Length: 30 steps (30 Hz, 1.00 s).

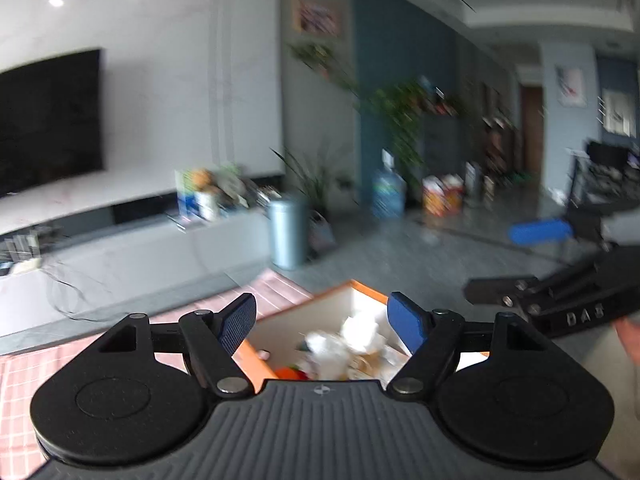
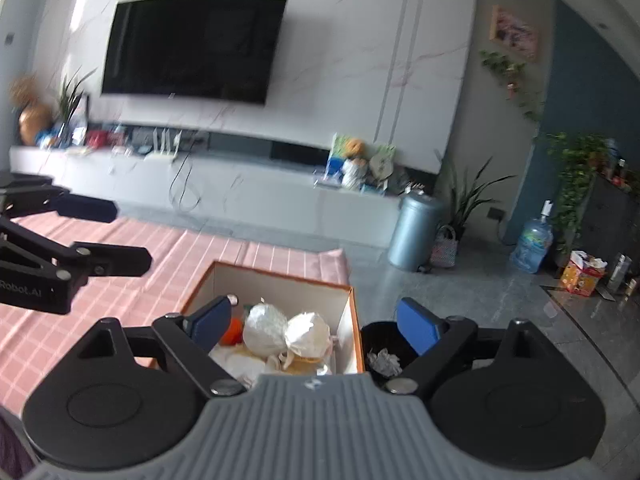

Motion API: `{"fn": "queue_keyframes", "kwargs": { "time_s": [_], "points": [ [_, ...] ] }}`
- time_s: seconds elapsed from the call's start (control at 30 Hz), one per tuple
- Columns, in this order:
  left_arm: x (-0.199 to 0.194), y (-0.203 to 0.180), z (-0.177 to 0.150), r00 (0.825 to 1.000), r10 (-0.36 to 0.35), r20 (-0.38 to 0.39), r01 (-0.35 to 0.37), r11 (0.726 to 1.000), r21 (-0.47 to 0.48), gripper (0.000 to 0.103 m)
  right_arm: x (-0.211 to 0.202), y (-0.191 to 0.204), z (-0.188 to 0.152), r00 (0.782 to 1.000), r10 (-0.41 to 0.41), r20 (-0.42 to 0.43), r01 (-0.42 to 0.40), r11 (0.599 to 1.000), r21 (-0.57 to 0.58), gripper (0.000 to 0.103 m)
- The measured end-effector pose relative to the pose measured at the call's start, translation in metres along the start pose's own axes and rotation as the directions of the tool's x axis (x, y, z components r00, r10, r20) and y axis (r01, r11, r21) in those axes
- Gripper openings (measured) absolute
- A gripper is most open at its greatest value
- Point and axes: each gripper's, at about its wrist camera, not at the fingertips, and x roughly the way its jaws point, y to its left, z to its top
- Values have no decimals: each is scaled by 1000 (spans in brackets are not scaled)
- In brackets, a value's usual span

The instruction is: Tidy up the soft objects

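Pink checked cloth [image 2: 100, 300] covers the table in a bright living room, and behind it a large dark television [image 2: 194, 46] hangs on a marble-veined wall above a long pale media console [image 2: 224, 192] crowded with small items. An open cardboard box [image 2: 280, 284] with orange outer sides and a white interior sits at the cloth's far corner. Inside lie the soft things: two white crumpled bundles [image 2: 286, 332] side by side, an orange piece [image 2: 232, 330] against the left one, and paler cream stuff beneath them that I cannot identify. Just beside the box's right wall, lower down, stands a black waste bin [image 2: 380, 340] holding a crumpled paper ball [image 2: 385, 362]. The right gripper [image 2: 316, 322] hangs above the box with its blue-padded fingers [image 2: 418, 326] spread wide and nothing between them. The left gripper [image 1: 322, 322] hovers over the same box [image 1: 304, 308] from the other side, its jaws equally wide and bare; its view is motion-blurred, so the white contents [image 1: 340, 344] show only as smears. Each tool shows at the edge of the other's view, the left one [image 2: 68, 256] above the cloth. On the grey tiled floor beyond stand a blue-grey cylindrical bin [image 2: 414, 234], a potted plant [image 2: 468, 196], a blue water jug [image 2: 532, 242] and a small orange carton [image 2: 582, 274].
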Motion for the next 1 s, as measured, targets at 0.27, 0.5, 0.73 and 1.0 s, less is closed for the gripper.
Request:
{"fn": "queue_keyframes", "kwargs": {
  "time_s": [0.27,0.5,0.73,1.0],
  "points": [
    [-31,7,-33,991,124,59,-119,989,-88,82,-20,44,-39,993,-42,108,24,987,161,97],
    [-44,-2,-73,950,311,19,-308,947,-94,88,-23,77,-75,990,-98,103,78,979,187,98],
    [-39,-5,-89,944,331,-23,-331,941,-75,95,-22,94,-98,983,-155,93,135,972,191,100],
    [-41,3,-116,929,341,-143,-361,920,-153,101,-14,104,-114,992,-121,47,113,983,142,100]
  ]
}}
